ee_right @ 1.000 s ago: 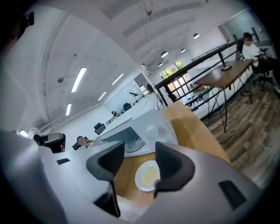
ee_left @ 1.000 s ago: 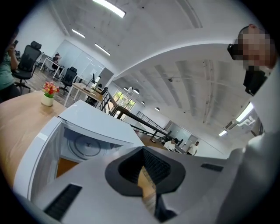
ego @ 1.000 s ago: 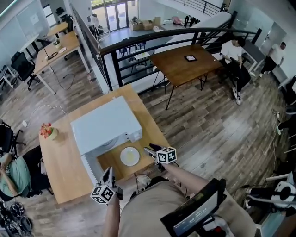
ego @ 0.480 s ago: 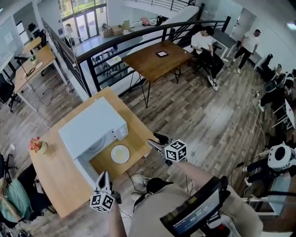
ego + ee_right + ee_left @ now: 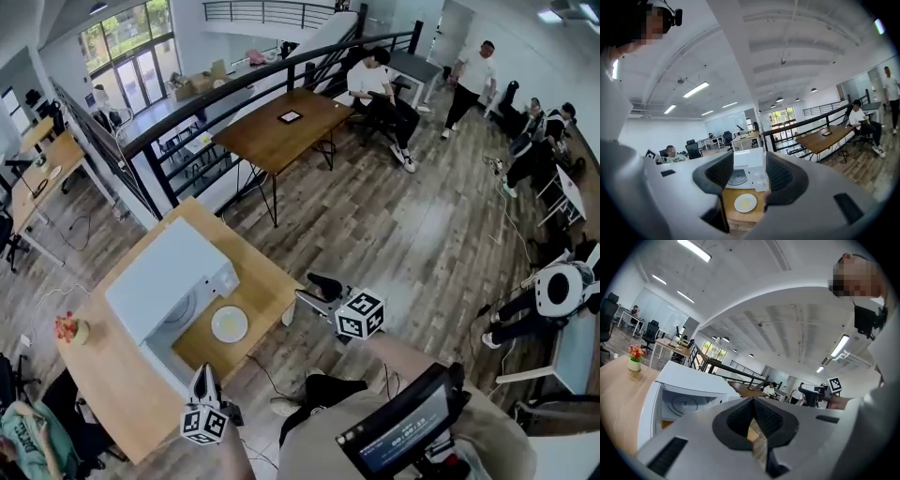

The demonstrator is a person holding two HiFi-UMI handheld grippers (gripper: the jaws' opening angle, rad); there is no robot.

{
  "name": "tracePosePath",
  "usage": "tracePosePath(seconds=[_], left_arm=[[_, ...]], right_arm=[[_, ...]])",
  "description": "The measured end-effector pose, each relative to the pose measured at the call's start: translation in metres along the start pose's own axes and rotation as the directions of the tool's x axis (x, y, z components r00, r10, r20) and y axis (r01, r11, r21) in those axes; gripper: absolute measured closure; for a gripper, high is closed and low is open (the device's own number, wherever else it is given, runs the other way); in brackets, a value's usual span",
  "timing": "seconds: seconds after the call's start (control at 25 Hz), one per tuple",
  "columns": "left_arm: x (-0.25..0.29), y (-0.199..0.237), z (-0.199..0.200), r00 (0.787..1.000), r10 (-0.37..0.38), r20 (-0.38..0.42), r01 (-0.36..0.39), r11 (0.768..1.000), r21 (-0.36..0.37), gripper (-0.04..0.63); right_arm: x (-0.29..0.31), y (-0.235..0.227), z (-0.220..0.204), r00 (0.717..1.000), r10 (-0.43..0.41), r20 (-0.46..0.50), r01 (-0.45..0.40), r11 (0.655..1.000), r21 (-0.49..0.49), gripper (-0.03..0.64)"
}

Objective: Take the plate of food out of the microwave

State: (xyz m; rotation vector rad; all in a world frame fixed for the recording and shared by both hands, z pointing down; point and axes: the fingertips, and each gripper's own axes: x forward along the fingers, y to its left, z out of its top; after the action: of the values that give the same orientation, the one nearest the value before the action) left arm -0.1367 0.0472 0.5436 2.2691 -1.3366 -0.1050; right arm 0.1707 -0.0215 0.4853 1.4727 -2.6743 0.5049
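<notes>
While the grey left gripper (image 5: pixel 202 377) with its black-and-white marker cube hangs low at the near edge of the light wooden table (image 5: pixel 103 389), its ribbed black pads are drawn together at the tips with nothing between them. The matching right gripper (image 5: pixel 315 292) is held out over the plank floor (image 5: pixel 412 234), off the table's right corner. Its jaws stand about halfway apart and grip nothing. The round white plate (image 5: pixel 230 324), pale yellow at its middle, lies flat on the tabletop between the two grippers. It is ahead and to the right of the left one and to the left of the right one, and touches neither. In the right gripper view the plate shows low in the gap between that gripper's jaws, but well beyond their tips. Just behind the plate stands the white box-shaped microwave (image 5: pixel 164 272) with its door swung open and its cavity facing the plate, so the plate is outside it. A small pale pot of red flowers (image 5: pixel 67 328) sits on the table's far left side, well apart from the microwave. Farther off, beyond a black metal railing (image 5: pixel 187 112), stands a dark brown wooden table on black legs (image 5: pixel 281 131). Past that, one person sits (image 5: pixel 377 86) and another stands (image 5: pixel 472 73).
</notes>
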Motion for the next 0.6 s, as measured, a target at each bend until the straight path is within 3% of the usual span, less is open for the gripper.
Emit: tracePosePath(seconds=[0.12, 0.4, 0.6], left_arm=[[0.008, -0.008, -0.003, 1.000, 0.019, -0.010, -0.019, 1.000, 0.019, 0.592], [0.033, -0.051, -0.004, 1.000, 0.017, 0.003, -0.017, 1.000, 0.025, 0.592], [0.045, -0.083, -0.012, 1.000, 0.010, 0.009, -0.010, 1.000, 0.023, 0.592]], right_arm=[[-0.007, -0.007, 0.008, 1.000, 0.003, 0.025, -0.004, 0.999, 0.037, 0.430], [-0.040, -0.015, 0.031, 0.996, 0.060, 0.064, -0.058, 0.998, -0.040, 0.442], [-0.066, -0.042, 0.039, 0.991, 0.070, 0.115, -0.073, 0.997, 0.019, 0.442]])
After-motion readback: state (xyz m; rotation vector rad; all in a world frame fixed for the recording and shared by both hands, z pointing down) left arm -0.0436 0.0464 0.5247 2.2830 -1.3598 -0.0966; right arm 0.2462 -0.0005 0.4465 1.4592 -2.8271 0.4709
